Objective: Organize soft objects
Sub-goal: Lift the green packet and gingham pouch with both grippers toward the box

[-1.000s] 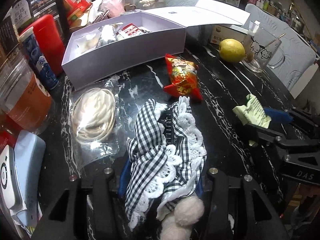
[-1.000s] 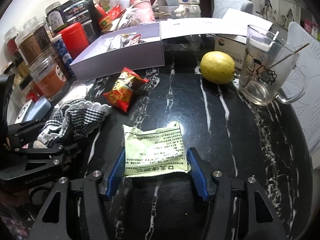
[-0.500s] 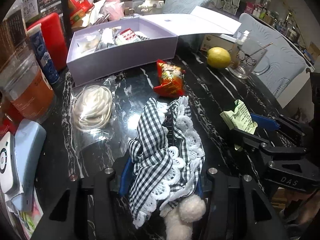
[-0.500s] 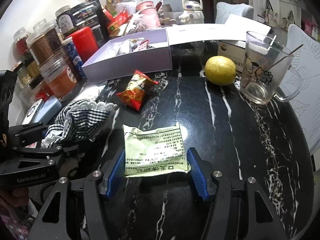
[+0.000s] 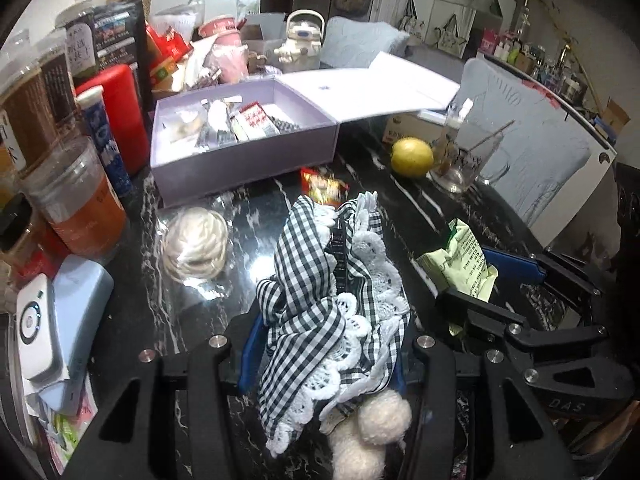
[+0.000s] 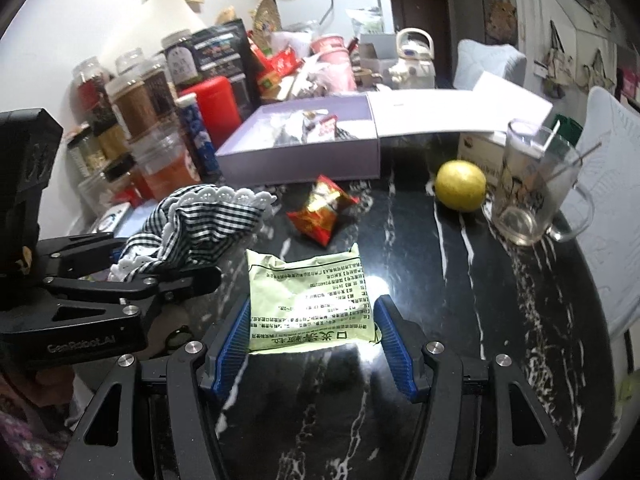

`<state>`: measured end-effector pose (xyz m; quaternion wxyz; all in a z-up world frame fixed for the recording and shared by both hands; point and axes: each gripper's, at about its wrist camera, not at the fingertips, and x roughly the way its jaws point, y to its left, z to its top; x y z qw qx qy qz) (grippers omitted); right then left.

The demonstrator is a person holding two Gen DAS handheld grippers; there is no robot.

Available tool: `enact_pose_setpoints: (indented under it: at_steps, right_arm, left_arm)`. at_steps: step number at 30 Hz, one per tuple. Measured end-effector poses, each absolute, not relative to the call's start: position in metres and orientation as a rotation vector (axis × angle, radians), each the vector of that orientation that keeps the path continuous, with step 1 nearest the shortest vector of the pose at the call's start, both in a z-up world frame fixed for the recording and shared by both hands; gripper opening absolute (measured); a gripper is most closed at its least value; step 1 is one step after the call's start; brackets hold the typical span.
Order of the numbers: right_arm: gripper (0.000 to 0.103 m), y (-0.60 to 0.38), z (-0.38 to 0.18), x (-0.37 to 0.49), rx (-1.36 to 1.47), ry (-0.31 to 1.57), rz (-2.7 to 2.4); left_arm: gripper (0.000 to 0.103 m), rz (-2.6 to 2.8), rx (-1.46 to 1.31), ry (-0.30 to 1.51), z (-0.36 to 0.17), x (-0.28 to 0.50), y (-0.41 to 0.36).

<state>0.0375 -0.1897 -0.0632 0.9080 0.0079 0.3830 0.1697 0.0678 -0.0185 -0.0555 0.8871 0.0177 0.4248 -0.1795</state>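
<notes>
A black marble tabletop (image 6: 460,280) with white veins glares under overhead light. Behind it stands a white wall (image 6: 80,20); a pale padded chair (image 5: 532,152) sits beside it.

Dim indoor light; glare spots gleam on the black marble table (image 6: 460,280). Fisheye bending and dark vignetting at corners; background slightly motion-blurred.
</notes>
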Motion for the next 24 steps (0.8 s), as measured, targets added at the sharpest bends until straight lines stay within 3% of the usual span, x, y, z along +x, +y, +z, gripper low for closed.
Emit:
enact_pose_setpoints:
  at_steps: [24]
  right_arm:
    - [0.061, -0.190, 0.021, 0.088, 0.007, 0.615, 0.446]
  left_arm:
    - [0.049, -0.362, 0.029, 0.665, 0.029, 0.117, -0.007]
